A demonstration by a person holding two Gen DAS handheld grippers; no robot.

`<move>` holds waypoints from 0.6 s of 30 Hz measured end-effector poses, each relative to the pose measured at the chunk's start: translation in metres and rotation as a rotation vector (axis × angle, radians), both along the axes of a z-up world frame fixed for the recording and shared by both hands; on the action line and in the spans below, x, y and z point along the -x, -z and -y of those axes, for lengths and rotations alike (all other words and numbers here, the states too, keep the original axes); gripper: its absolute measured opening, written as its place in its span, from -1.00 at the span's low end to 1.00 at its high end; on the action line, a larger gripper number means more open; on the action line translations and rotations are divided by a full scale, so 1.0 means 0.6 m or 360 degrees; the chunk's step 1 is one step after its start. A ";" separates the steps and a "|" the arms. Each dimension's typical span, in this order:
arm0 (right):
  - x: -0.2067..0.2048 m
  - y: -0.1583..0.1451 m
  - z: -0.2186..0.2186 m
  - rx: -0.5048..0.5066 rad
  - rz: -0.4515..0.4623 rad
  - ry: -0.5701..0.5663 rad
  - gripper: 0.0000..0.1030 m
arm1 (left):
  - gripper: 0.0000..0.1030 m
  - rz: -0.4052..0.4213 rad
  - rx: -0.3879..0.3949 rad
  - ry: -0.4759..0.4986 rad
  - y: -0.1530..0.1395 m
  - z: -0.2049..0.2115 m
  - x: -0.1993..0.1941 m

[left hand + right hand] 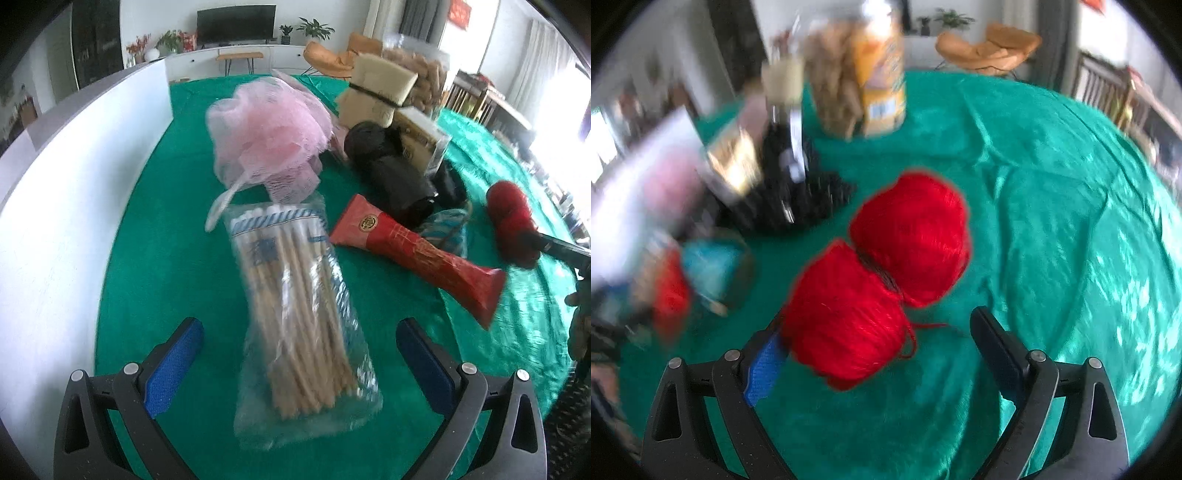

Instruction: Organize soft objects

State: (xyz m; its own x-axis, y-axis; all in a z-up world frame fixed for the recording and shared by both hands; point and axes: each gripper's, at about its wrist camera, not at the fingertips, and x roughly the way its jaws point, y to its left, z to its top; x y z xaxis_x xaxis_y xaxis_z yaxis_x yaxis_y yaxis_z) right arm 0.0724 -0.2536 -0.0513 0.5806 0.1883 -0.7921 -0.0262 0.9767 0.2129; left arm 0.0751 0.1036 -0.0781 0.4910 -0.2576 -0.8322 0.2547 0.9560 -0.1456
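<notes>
From the left wrist, the left tool [299, 350] stands wide apart and holds nothing. The clear bag of sticks [295, 314] lies between its fingers, long axis running from 6 toward 12 o'clock, near end almost level with the blue pads [173, 369]. So the bag sits straight ahead and lengthwise to the tool, which would close across its narrow width. Beyond it at 12 o'clock is the pink mesh puff [266, 136]; at 2 o'clock a red pouch [417, 254] lies aslant on the green surface [147, 221]. Farther out toward 3 o'clock the red yarn [511, 221] shows, with a dark finger of the other tool against it.

From the right wrist (this view is smeared, especially on the left), the right tool [879, 354] is spread wide and grips nothing. The red yarn [879, 277], two fuzzy balls joined at a dark waist, lies between the fingers with its long axis from 7 toward 1 o'clock. The near ball touches the left blue pad [764, 369]; the right finger stands clear of it. The right tool is plainly the nearer one to the yarn, which rests on the green surface [1052, 221].
</notes>
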 end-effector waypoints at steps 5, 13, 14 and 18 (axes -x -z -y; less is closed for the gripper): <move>-0.022 -0.048 0.022 -0.0189 -0.0022 0.0082 0.84 | 0.99 0.0011 0.0047 0.0050 -0.020 -0.014 0.009; -0.189 -0.014 -0.148 0.0259 -0.0182 -0.0342 0.76 | 0.71 -0.0053 -0.0067 0.0087 0.003 0.027 -0.018; -0.197 -0.009 -0.157 0.0251 -0.0181 -0.0350 0.75 | 0.67 -0.0045 -0.0081 0.0079 0.007 0.029 -0.021; -0.218 0.007 -0.180 0.0163 -0.0260 -0.0336 -0.45 | -0.33 0.0039 -0.0153 0.0047 -0.005 0.023 -0.014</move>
